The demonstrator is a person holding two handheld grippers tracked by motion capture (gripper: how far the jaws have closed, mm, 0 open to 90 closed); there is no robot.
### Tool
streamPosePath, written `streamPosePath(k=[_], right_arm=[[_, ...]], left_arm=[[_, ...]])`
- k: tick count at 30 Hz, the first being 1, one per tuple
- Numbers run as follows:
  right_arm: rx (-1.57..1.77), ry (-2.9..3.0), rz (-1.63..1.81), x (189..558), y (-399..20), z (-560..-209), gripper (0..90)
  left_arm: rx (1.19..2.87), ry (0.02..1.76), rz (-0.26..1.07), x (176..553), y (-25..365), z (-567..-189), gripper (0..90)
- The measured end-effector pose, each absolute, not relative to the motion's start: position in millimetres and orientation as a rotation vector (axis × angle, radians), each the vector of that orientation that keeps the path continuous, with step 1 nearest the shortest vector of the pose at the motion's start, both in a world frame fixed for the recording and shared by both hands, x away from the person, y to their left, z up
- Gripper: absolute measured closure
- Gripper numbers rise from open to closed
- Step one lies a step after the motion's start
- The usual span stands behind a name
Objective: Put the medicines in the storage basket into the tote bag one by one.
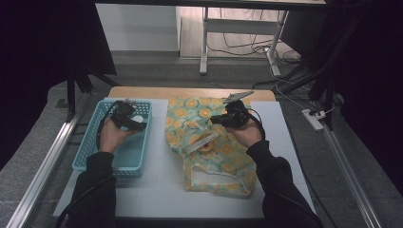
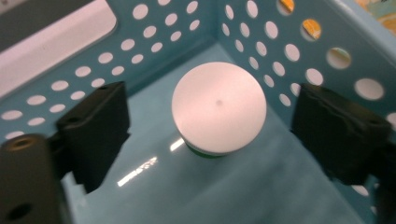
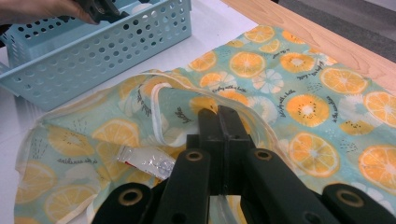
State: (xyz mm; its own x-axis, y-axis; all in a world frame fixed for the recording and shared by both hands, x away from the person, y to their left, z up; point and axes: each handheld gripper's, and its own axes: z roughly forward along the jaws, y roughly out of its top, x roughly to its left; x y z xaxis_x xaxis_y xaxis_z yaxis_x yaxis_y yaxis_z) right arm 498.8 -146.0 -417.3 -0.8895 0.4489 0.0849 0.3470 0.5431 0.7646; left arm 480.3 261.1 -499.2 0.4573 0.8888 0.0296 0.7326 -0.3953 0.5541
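Two grippers at work over a white-topped table [image 1: 157, 190]. Left gripper [image 1: 127, 118] down inside the blue basket [image 1: 90, 147] near the table's left edge, jaws wide apart, either side of a round white lid [image 2: 219, 113] with a green rim beneath, not touching it; lid upright on the basket floor, close to a far corner. Right gripper [image 3: 219, 122] over the orange-print bag [image 1: 216, 156] spread at the middle of the table, jaws pressed together on the bag's white-edged rim [image 3: 156, 122], pinching the fabric and lifting it a little. Small silvery packet [image 3: 145, 160] just inside the bag's mouth, beside the pinched rim. Basket and bag side by side, a narrow strip of bare table between.
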Motion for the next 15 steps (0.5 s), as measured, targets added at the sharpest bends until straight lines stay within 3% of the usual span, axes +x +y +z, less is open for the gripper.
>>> streamPosePath(k=[11, 15], right_arm=[[0.680, 2.653, 1.278, 497.2, -145.4, -417.4, 89.8], [0.680, 2.654, 1.277, 497.2, -145.5, -417.6, 89.8]], left_arm=[[2.219, 1.374, 0.383, 480.3, 264.8, -498.8, 49.0], [2.217, 1.380, 0.377, 480.0, 264.8, -498.6, 50.1]])
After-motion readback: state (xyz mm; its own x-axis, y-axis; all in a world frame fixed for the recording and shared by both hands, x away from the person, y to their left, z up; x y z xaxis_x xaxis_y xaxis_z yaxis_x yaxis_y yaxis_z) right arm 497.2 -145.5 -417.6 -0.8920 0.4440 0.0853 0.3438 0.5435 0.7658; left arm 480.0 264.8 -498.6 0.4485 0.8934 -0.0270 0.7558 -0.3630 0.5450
